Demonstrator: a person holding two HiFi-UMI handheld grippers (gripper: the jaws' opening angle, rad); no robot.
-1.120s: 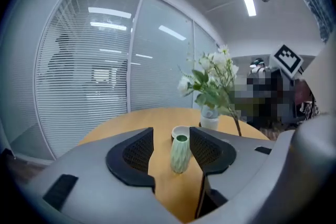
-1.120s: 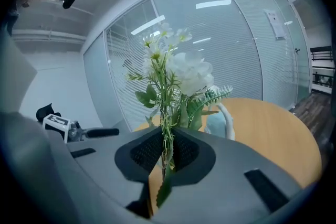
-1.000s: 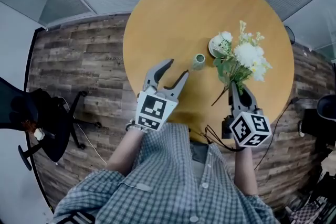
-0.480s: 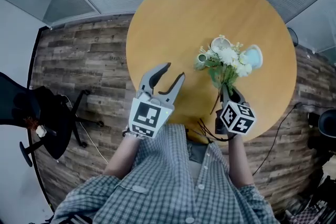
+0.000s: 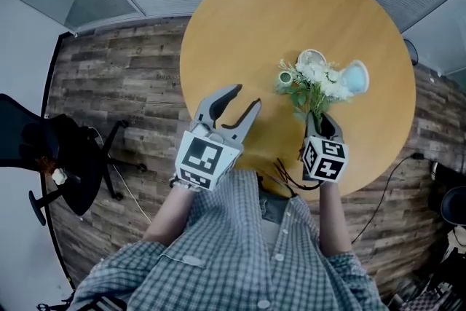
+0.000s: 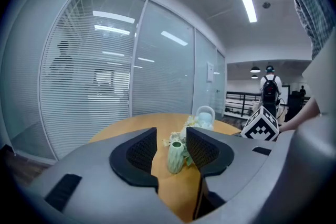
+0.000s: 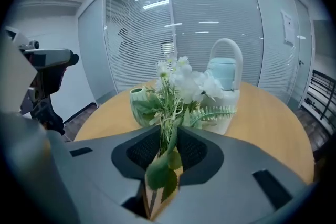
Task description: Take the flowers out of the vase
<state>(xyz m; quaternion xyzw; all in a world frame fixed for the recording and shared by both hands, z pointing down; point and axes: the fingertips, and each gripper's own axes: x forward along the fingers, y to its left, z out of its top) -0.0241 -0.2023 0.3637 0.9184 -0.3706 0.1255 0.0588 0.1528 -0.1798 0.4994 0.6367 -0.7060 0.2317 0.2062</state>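
A small pale green vase (image 5: 285, 76) (image 6: 176, 157) stands empty on the round wooden table (image 5: 247, 18). The bunch of white flowers (image 5: 317, 80) (image 7: 181, 81) with green leaves is out of it, low over the table just right of the vase. My right gripper (image 5: 320, 120) (image 7: 167, 139) has the stems between its jaws; the jaws are opening and the pads still touch the stems. My left gripper (image 5: 246, 97) (image 6: 171, 136) hovers open in front of the vase, which shows in the gap between its fingers, apart from them.
A white and teal watering can (image 5: 354, 76) (image 7: 224, 78) stands right behind the flowers. Glass walls with blinds surround the table. A black office chair (image 5: 58, 156) stands at the left on the wood floor. A black cable (image 5: 287, 182) hangs at the table's near edge.
My right gripper came down with the flowers, from high over the table's right side to low beside the vase. My left gripper rose slightly and stayed open.
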